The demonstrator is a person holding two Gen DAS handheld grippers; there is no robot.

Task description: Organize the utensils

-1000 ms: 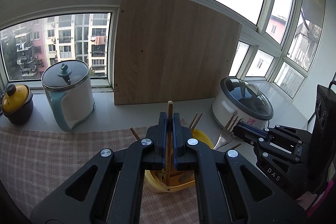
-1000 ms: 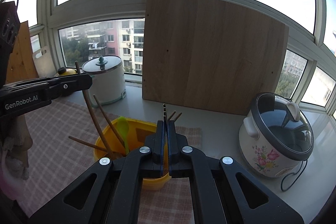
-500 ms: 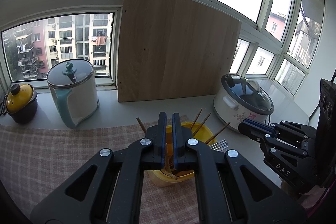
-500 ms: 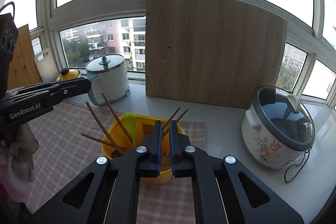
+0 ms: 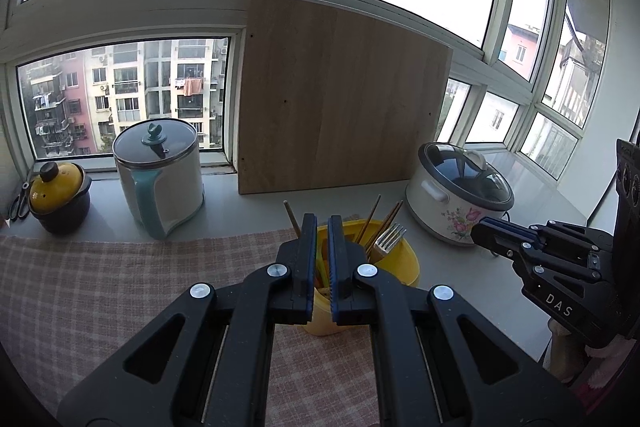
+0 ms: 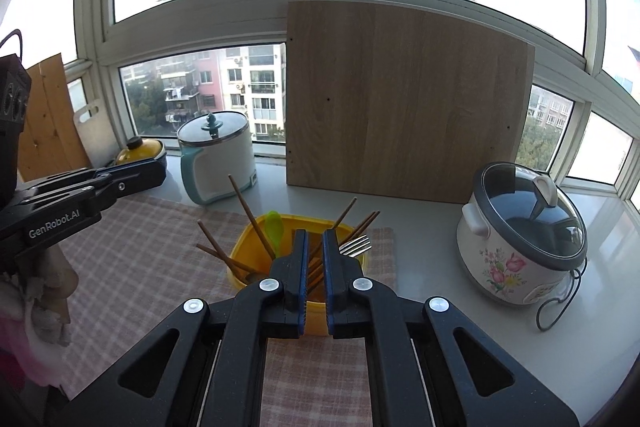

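Both cameras sit close above a yellow tub (image 5: pixel 404 267) (image 6: pixel 248 247) of utensils, looking forward and slightly down toward the window (image 5: pixel 120 95) (image 6: pixel 208 87). The left view looks from its left, the right from its right; both share the wooden board (image 5: pixel 340 99) (image 6: pixel 404 99).

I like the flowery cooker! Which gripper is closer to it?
Right. The right gripper hovers beside the flowery cooker; the left gripper is farther, past the yellow tub, near the yellow-lidded pot.

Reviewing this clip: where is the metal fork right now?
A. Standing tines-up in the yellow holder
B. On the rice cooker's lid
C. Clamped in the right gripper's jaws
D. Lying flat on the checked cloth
A: the fork stands tines-up in the yellow holder, among the chopsticks.
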